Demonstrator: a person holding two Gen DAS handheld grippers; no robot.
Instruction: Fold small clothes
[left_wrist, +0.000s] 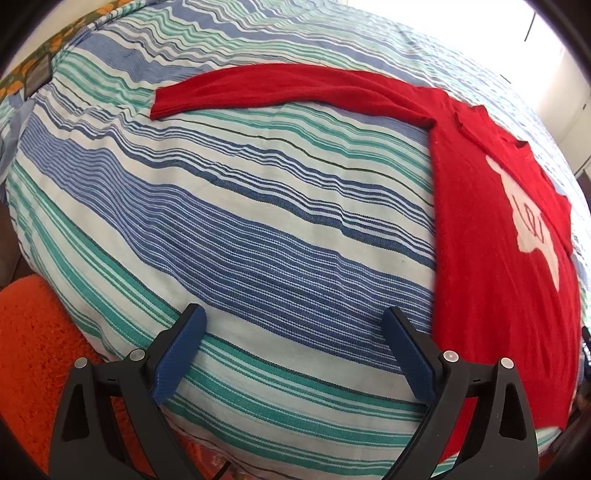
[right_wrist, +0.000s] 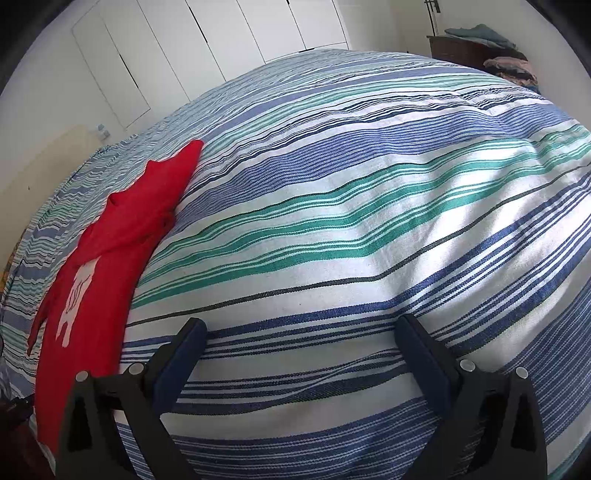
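A small red long-sleeved top (left_wrist: 491, 236) with a white print lies flat on the striped bedspread (left_wrist: 258, 221). Its one sleeve (left_wrist: 280, 86) stretches out to the left across the bed. My left gripper (left_wrist: 291, 317) hangs open over bare bedspread, just left of the top's lower edge, with nothing between its blue pads. In the right wrist view the same top (right_wrist: 107, 266) lies at the far left, its other side folded in over the body. My right gripper (right_wrist: 301, 328) stands wide open above the striped cover, to the right of the garment, holding nothing.
An orange shaggy rug (left_wrist: 33, 350) lies beside the bed at lower left. White wardrobe doors (right_wrist: 207, 40) stand behind the bed. A dark dresser (right_wrist: 465, 50) with piled clothes stands at the back right. A patterned pillow (left_wrist: 33, 74) sits at the bed's far left corner.
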